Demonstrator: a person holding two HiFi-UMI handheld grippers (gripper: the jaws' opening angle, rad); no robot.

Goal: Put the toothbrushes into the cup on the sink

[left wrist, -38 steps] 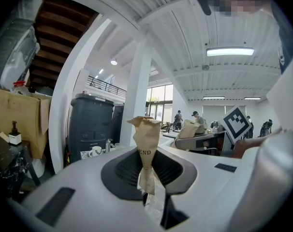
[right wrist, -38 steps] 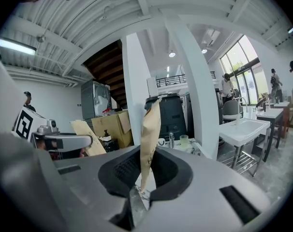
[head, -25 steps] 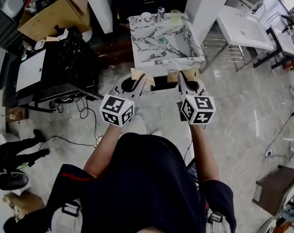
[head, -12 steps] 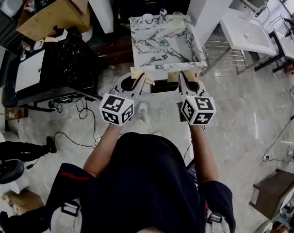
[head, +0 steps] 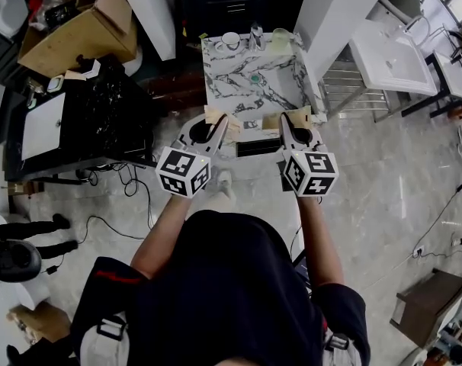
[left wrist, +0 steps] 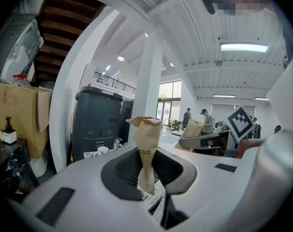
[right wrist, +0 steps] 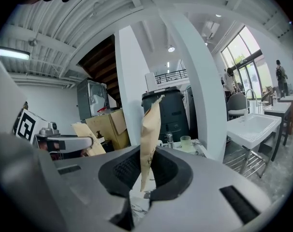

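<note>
Just changed: sink [head: 213,82] lower in the head view than a second ago, front edge now right behind the packet tips. Points to an approach on foot; nothing delivered yet.

Left gripper [left wrist: 146,173]: narrow, pinching a brown paper packet [left wrist: 145,139] upright, a few printed letters on it. Probably a wrapped toothbrush, contents not visible. Right gripper [right wrist: 145,170]: likewise narrow, clamped on a second packet [right wrist: 150,129], top leaning a little to the right. Both grips same as a second ago.

On the sink's back ledge: white cup [head: 229,38], tap [head: 255,30], pale green cup [head: 280,35]. Cannot tell which cup is meant. Whole basin between grippers and ledge, so calls for a reach across once close.

Around: white pillar [head: 345,6] tight against the sink's right side, black cabinet [head: 101,113] at the left, cables [head: 128,178] on the floor beside the path. Tap between the two cups, likely something to steer round when lowering a packet.
</note>
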